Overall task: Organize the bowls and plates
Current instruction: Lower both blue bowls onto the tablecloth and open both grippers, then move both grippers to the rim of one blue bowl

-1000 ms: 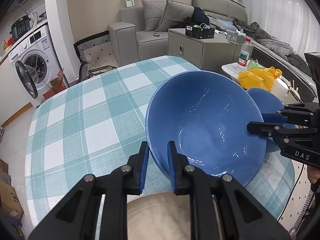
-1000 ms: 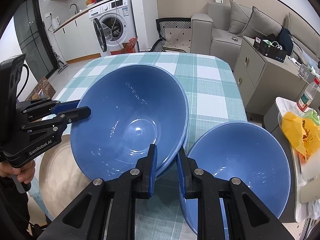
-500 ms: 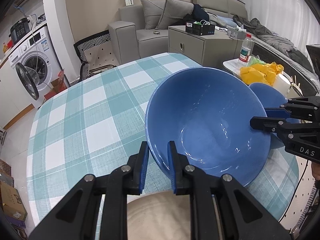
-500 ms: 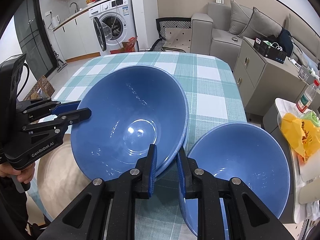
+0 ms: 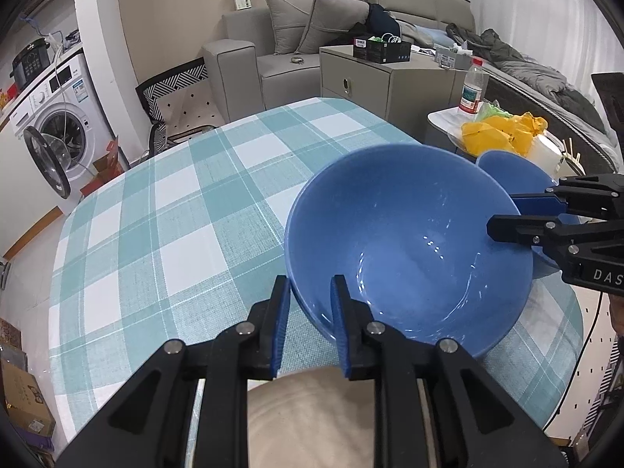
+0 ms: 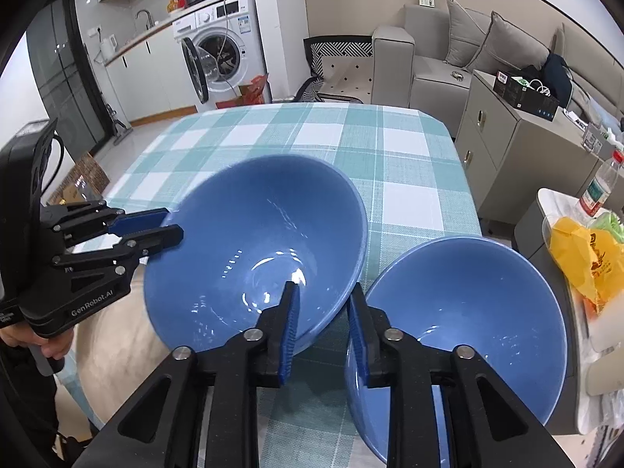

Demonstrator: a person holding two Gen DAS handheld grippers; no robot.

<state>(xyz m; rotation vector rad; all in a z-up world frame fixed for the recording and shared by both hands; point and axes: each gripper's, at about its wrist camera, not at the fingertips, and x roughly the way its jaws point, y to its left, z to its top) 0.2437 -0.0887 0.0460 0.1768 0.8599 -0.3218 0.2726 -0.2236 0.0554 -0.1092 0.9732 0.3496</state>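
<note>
Bowl point(image 5: 409, 241) time: the big blue one sits tilted on the checked worktop point(image 5: 187, 210), held from both sides. The left hand-held gripper point(image 5: 310, 296) is clamped on its rim at 6 o'clock in the left view. The right hand-held gripper point(image 6: 321, 300) is clamped on the rim too. A second blue bowl point(image 6: 468, 304) sits just beside it, at 3 o'clock in the right view.

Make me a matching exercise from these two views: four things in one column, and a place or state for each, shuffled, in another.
1. large blue bowl
2. second blue bowl
3. yellow bag
4. washing machine

a. door open
b. side table past the tablecloth
c. rim between the fingers of both grippers
d. no gripper on it

Pairs: 1-c, 2-d, 3-b, 4-a
</note>
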